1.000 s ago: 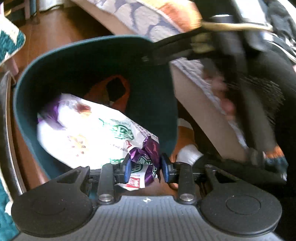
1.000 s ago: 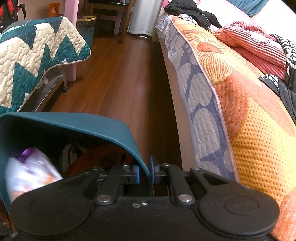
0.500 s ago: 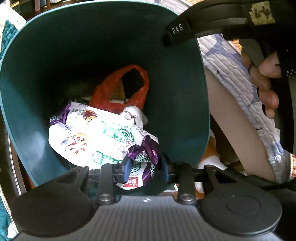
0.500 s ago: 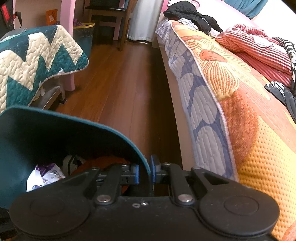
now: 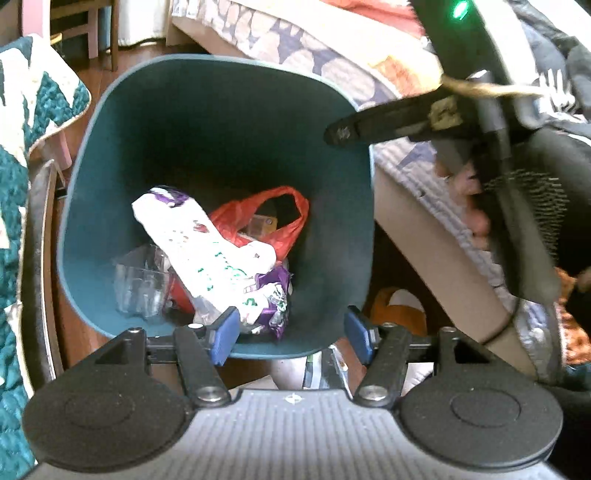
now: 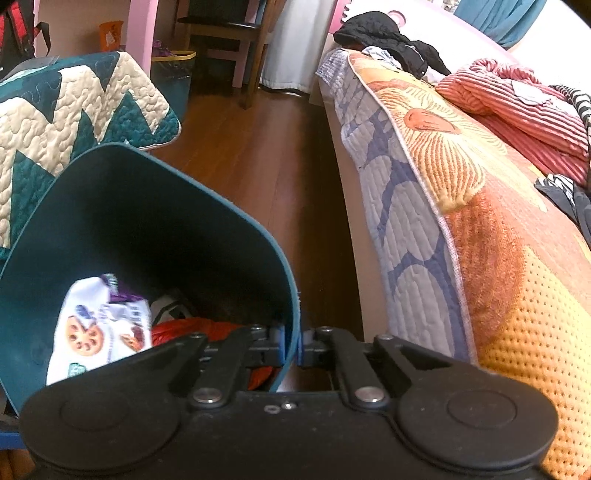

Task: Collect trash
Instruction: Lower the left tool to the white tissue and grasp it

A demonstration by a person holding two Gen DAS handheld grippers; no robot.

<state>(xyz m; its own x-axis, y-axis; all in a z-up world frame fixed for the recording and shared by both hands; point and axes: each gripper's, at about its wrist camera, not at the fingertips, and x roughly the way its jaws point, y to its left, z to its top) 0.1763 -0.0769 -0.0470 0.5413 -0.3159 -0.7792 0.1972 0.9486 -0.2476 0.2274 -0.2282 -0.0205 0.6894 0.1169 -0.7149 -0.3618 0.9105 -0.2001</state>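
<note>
A dark teal trash bin fills the left wrist view, tilted toward me. Inside lie a white and purple snack wrapper, a red plastic bag and a clear plastic container. My left gripper hangs over the bin's near rim with its jaws opening; the wrapper lies loose below, free of the pads. My right gripper is shut on the bin's rim. The same wrapper and red bag show in the right wrist view. The right tool reaches the rim from the right.
A bed with an orange and blue quilt and heaped clothes runs along the right. A teal and cream zigzag quilt covers furniture on the left. Brown wood floor lies between them, with a chair and pink legs behind.
My left gripper let go of the snack wrapper, which dropped into the bin, and its jaws spread wide. The bin tipped more upright in view. The right gripper kept hold of the rim.
</note>
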